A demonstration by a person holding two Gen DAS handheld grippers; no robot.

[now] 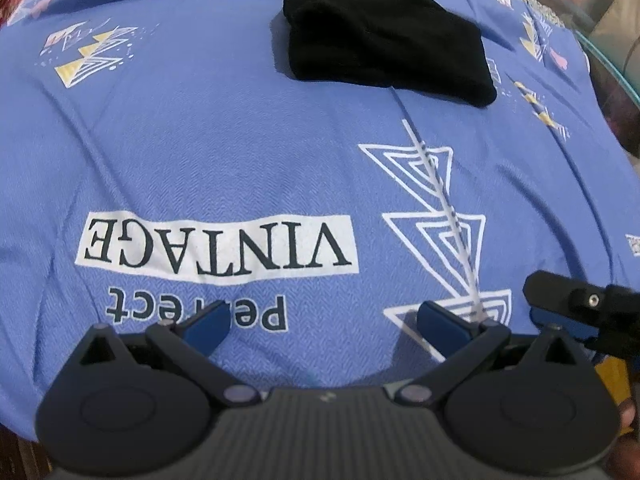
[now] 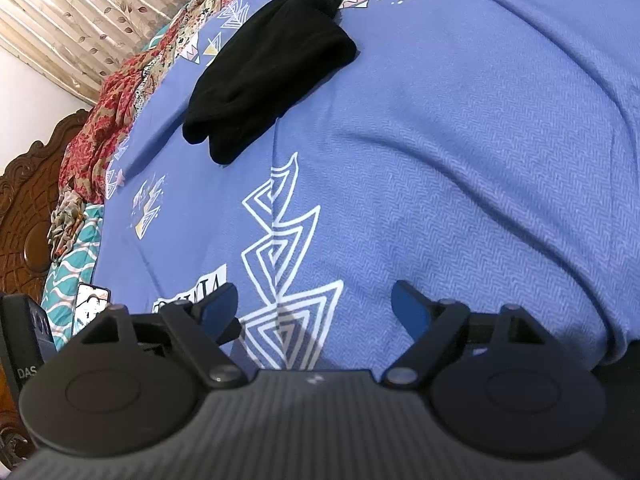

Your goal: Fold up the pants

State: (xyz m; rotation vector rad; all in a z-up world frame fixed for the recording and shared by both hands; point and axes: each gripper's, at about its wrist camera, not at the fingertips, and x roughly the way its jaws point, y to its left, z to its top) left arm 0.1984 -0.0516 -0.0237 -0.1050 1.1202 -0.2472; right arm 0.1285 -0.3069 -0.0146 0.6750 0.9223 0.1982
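Observation:
Black pants (image 1: 384, 36) lie folded into a compact bundle on the blue printed bedsheet (image 1: 224, 148), far from both grippers. In the right wrist view the same pants (image 2: 268, 68) sit at the upper left of the sheet (image 2: 460, 152). My left gripper (image 1: 322, 326) hovers over the sheet near the "VINTAGE" print, open, nothing between its blue pads. My right gripper (image 2: 316, 308) is also open and empty, over the white triangle pattern. A part of the right gripper (image 1: 580, 304) shows at the right edge of the left wrist view.
Red patterned and teal cloths (image 2: 96, 152) are piled along the bed's left side by a carved wooden headboard (image 2: 24, 200). A phone (image 2: 90, 304) lies at the left edge of the bed. A leaf-patterned curtain (image 2: 80, 12) hangs behind.

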